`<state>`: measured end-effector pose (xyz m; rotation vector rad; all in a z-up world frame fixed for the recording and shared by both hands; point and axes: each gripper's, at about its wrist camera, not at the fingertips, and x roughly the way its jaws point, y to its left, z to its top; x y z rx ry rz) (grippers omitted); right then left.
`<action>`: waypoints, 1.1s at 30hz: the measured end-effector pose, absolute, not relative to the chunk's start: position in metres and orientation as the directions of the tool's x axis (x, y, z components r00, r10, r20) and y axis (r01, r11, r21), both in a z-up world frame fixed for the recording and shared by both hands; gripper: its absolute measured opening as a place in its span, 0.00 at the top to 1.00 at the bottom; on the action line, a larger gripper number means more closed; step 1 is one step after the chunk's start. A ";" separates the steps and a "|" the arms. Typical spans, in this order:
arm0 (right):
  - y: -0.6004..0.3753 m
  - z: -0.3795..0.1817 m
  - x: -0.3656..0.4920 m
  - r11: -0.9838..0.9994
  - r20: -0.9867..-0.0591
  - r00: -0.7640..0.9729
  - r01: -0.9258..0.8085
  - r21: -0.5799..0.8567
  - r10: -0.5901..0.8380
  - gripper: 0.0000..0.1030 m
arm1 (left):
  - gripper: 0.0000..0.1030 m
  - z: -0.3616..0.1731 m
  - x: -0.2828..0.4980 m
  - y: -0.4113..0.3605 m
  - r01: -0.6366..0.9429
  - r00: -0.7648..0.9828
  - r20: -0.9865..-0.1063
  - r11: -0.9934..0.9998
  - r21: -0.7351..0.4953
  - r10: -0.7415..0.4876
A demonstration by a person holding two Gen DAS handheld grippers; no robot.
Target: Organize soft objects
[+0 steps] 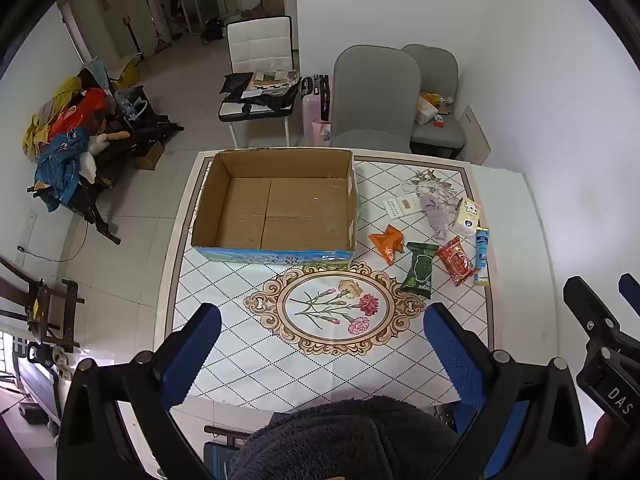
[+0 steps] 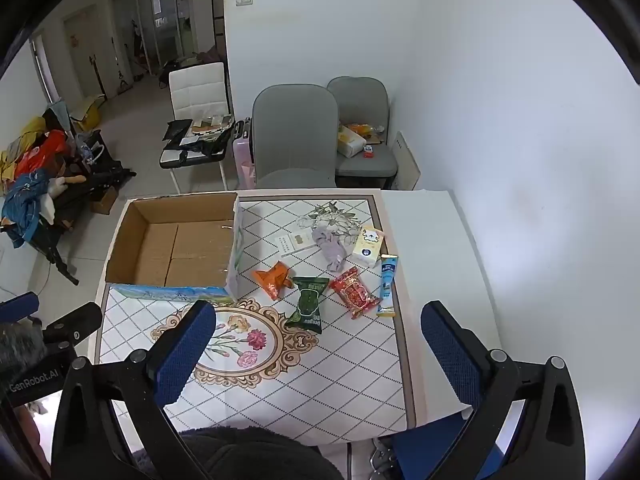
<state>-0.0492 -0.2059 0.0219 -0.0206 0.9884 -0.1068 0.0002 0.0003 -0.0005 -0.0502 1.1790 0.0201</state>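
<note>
Soft packets lie in a loose cluster on the worktop point(image 2: 432, 240), at about 1 o'clock from the flower medallion point(image 2: 240, 340) printed on its cloth. Nearest the medallion is a green packet point(image 2: 307, 305), lying flat. At its 10 o'clock sits a crumpled orange packet point(image 2: 274, 277), close to the right wall of the cardboard box point(image 2: 172, 248). At the green packet's 3 o'clock is a red packet point(image 2: 355, 292), and just beyond that a slim blue sachet point(image 2: 387, 285) near the cloth's right border. Farther back, toward 12 o'clock, a bunched lilac cloth point(image 2: 331, 249) rests between a flat white card point(image 2: 294, 243) and a small tissue pack point(image 2: 367, 247).

The box stands open at the top on the far left part of the worktop, with only bare cardboard showing inside.

Both tools hover above the near edge. The left claw point(image 1: 322, 334) has its blue fingers spread wide with nothing between them, over the medallion. The right claw point(image 2: 318, 330) is likewise wide apart and holds nothing, the green packet lying at roughly its 12 o'clock. Two grey chairs point(image 2: 296, 136) stand behind the worktop.
</note>
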 end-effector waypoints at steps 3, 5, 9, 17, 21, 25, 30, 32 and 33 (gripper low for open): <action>-0.206 0.021 -0.050 0.994 -0.833 0.544 0.085 -0.067 -0.102 0.00 | 0.00 -0.001 0.000 0.001 -0.037 0.384 -0.924 0.999 -0.023 -0.007; -0.205 0.021 -0.051 0.993 -0.832 0.545 0.086 -0.075 -0.110 0.00 | 0.00 -0.002 0.001 0.002 -0.035 0.385 -0.923 0.999 -0.019 -0.004; -0.207 0.022 -0.049 0.992 -0.834 0.538 0.091 -0.086 -0.122 0.00 | 0.00 -0.001 0.006 -0.003 -0.034 0.385 -0.923 0.999 -0.014 0.000; -0.211 0.022 -0.052 0.989 -0.830 0.540 0.114 -0.093 -0.140 0.00 | 0.00 0.000 -0.001 -0.009 -0.025 0.400 -0.916 1.000 -0.003 0.007; -0.210 0.021 -0.053 0.988 -0.831 0.538 0.119 -0.093 -0.143 0.00 | 0.00 0.001 -0.004 -0.007 -0.024 0.406 -0.914 1.000 -0.002 0.008; -0.209 0.023 -0.055 0.988 -0.828 0.542 0.123 -0.094 -0.146 0.00 | 0.00 0.002 -0.006 -0.006 -0.022 0.410 -0.912 1.000 -0.003 0.007; -0.211 0.023 -0.057 0.987 -0.821 0.552 0.131 -0.091 -0.148 0.00 | 0.00 0.002 -0.007 -0.007 -0.018 0.412 -0.911 1.000 -0.003 0.004; -0.212 0.024 -0.057 0.987 -0.819 0.554 0.132 -0.090 -0.149 0.00 | 0.00 0.003 -0.008 -0.007 -0.018 0.415 -0.910 1.000 0.001 0.008; -0.213 0.025 -0.056 0.987 -0.818 0.555 0.134 -0.090 -0.150 0.00 | 0.00 0.003 -0.008 -0.008 -0.017 0.418 -0.909 1.000 -0.001 0.006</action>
